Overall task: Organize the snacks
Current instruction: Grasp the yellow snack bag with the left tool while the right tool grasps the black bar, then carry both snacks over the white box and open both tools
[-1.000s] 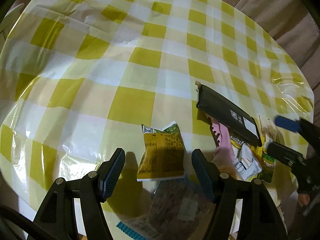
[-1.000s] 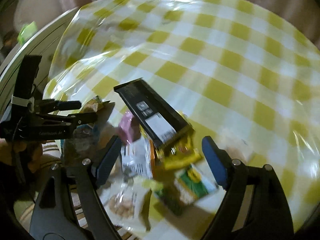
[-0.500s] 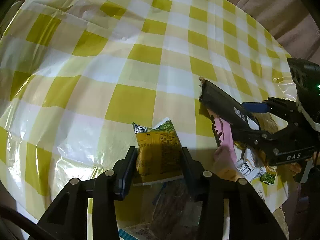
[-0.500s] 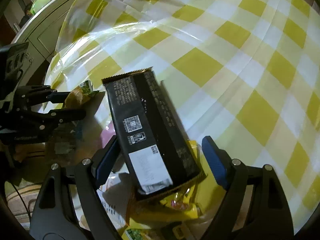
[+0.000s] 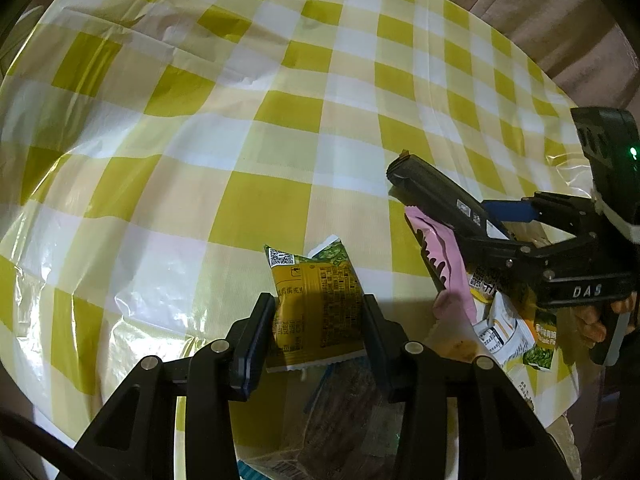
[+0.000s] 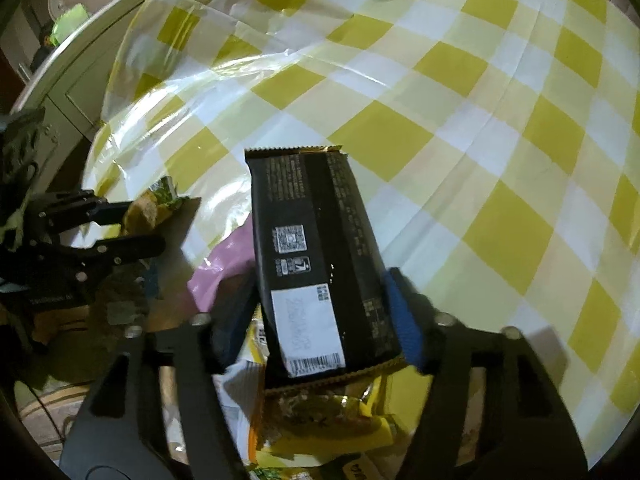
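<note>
My left gripper [image 5: 318, 324] has just been closing and its pads now press both side edges of the yellow snack packet [image 5: 316, 304], near the packet's lower half, so I count it as gripping. The packet lies flat on the checked surface [image 5: 200, 120], its torn-looking top corner pointing away from the gripper. I judge it light and soft: a thin crinkly film pouch that will buckle if squeezed harder, so a hold low across the sealed sides should do, lifted gently.

My right gripper [image 6: 320, 312] has also just been closing, with the black wrapper [image 6: 316, 256] between its blue pads. The right pad looks to touch the wrapper's edge; the left pad's contact I cannot confirm, so I treat this gripper as not yet clamped. The black pack is long, flat and glossy, probably stiffer than the pouch yet slippery, and it rests tilted on a heap of other packets just beneath the gripper. I would take it across its width near the white label end, where it sits between the pads.

A pink packet [image 5: 448, 276] lies just beside the black one, toward the left gripper.
</note>
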Motion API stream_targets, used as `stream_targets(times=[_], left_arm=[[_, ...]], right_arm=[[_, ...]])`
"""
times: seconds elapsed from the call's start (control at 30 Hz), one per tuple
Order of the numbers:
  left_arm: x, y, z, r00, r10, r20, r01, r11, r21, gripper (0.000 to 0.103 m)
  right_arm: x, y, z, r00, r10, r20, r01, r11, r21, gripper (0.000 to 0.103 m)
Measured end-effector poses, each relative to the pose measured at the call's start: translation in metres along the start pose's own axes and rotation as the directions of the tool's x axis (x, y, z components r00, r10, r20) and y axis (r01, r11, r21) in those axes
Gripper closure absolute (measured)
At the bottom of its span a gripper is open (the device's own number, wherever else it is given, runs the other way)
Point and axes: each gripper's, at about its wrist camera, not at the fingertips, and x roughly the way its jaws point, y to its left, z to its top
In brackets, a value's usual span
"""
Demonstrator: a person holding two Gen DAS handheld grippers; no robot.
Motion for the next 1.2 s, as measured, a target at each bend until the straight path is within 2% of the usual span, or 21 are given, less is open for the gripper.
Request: stream_targets(times=[0.13,0.27,0.33,0.5,0.6,0.9,1.2], left_arm=[[0.000,0.000,0.000,1.000,-0.001,0.002,0.001,1.000,0.001,0.059],[0.000,0.000,-0.001,1.000,-0.003,0.007,0.003,1.000,-0.004,0.059],[-0.002,0.000,-0.002,1.000,-0.002,0.013,0.002,1.000,-0.005,0.059],[-0.010,-0.001,-0.003,0.999,0.005,0.048,-0.005,1.000,-0.004,0.060],[-0.015,-0.003,-0.004,0.998,0.008,0.069,-0.008,1.000,-0.004,0.060],[-0.034,-0.014,-0.010,0.993,0.007,0.114,-0.009,1.000,0.016,0.061],[-0.056,-0.040,-0.025,0.990,-0.019,0.141,0.011,0.998,0.060,0.061]], right_arm=[[0.002,-0.003,0.005,1.000,0.008,-0.008,-0.008,1.000,0.002,0.028],[0.002,-0.002,0.005,0.999,-0.031,-0.005,0.031,0.999,-0.010,0.046],[0.000,-0.003,0.003,0.999,-0.035,0.003,0.035,0.999,0.007,0.047],[-0.016,0.002,-0.009,0.992,-0.107,0.065,0.104,0.993,0.050,0.047],[-0.032,0.005,-0.020,0.975,-0.194,0.104,0.184,0.977,0.104,0.048],[-0.077,0.016,-0.063,0.934,-0.320,0.158,0.272,0.925,0.266,0.048],[-0.116,0.027,-0.116,0.902,-0.404,0.154,0.326,0.869,0.373,0.048]])
